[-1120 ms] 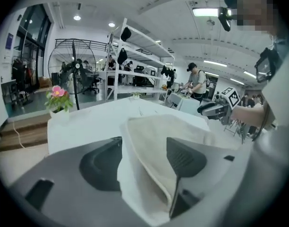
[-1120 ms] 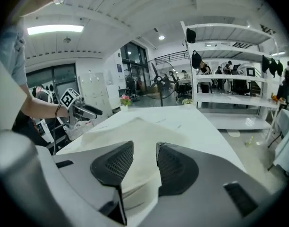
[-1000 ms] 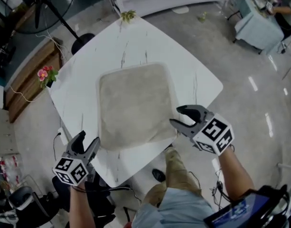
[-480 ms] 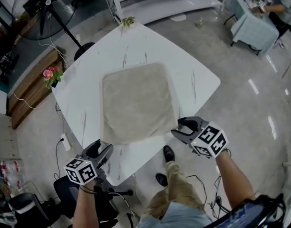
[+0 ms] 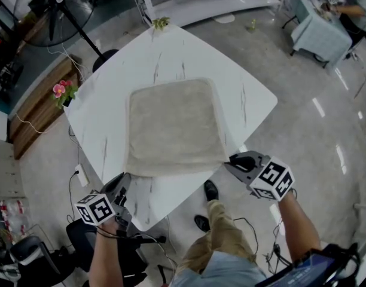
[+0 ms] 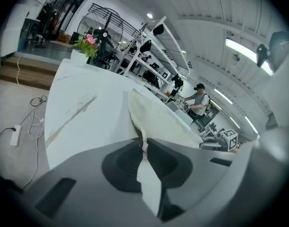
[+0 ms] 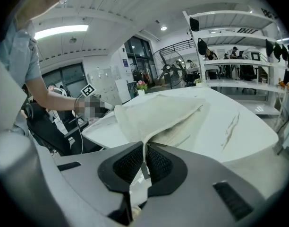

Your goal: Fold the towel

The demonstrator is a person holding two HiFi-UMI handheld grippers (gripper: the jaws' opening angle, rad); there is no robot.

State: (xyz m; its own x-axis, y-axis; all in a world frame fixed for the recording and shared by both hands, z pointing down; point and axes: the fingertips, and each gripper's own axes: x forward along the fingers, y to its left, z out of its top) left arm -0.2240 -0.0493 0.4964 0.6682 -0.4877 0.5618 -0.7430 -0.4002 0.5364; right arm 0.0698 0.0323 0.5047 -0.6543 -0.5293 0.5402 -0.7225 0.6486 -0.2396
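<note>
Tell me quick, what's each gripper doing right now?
Left gripper: jaws just closed, shut on the near left corner of the towel.
Right gripper: jaws just closed, shut on the towel at its near right corner.

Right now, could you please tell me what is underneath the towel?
The towel lies spread on the white table, whose top shows around it. No bulge shows; the tabletop beneath is covered, so anything thin there cannot be seen.
</note>
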